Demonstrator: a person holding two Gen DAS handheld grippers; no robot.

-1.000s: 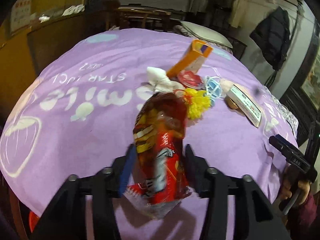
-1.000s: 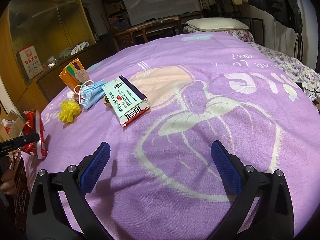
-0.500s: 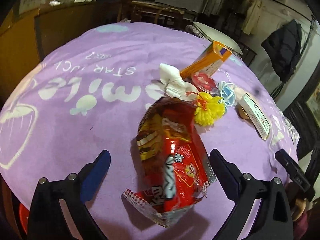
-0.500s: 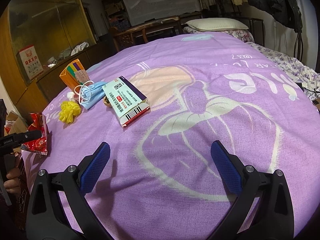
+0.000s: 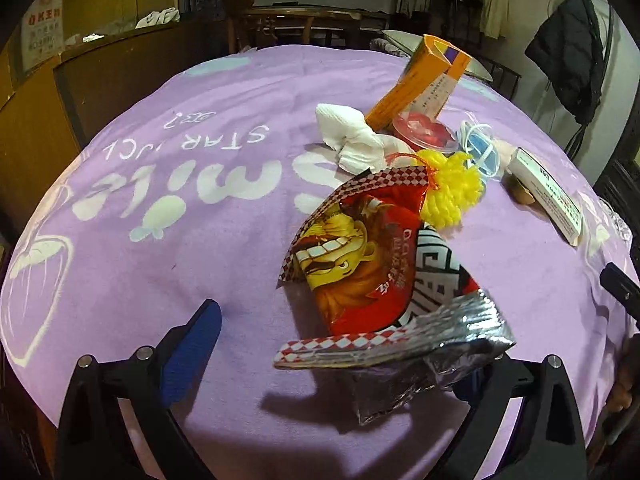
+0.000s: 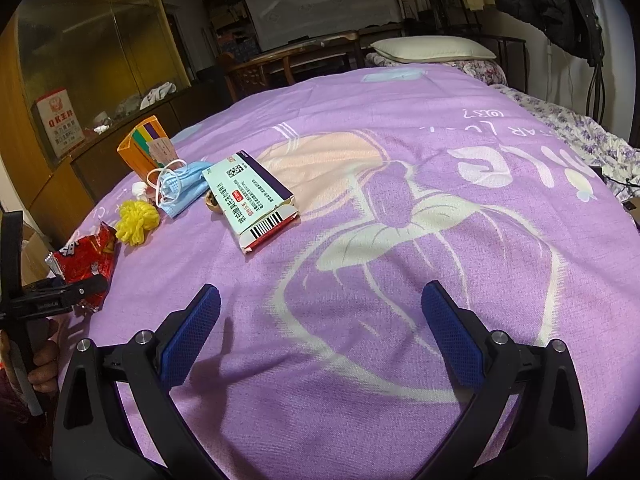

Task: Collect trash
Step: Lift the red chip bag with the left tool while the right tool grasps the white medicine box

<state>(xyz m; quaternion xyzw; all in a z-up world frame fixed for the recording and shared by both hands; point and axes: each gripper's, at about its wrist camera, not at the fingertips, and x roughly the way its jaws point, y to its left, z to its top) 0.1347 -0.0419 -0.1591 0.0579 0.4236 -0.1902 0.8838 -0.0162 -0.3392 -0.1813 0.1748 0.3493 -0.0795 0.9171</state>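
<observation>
Between fingers [image 5: 192,354], snack bag [image 5: 372,276] lengthwise (foil-end near)

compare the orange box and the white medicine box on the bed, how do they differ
The orange box stands tilted, propped up, its end raised; the white medicine box lies flat on the purple bedspread. The orange box is mostly one colour; the white one shows printed text and a barcode. Both are rectangular cardboard cartons.

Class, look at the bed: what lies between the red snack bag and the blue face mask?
The yellow pompom sits between snack bag and face mask, shown in the right wrist view.
</observation>
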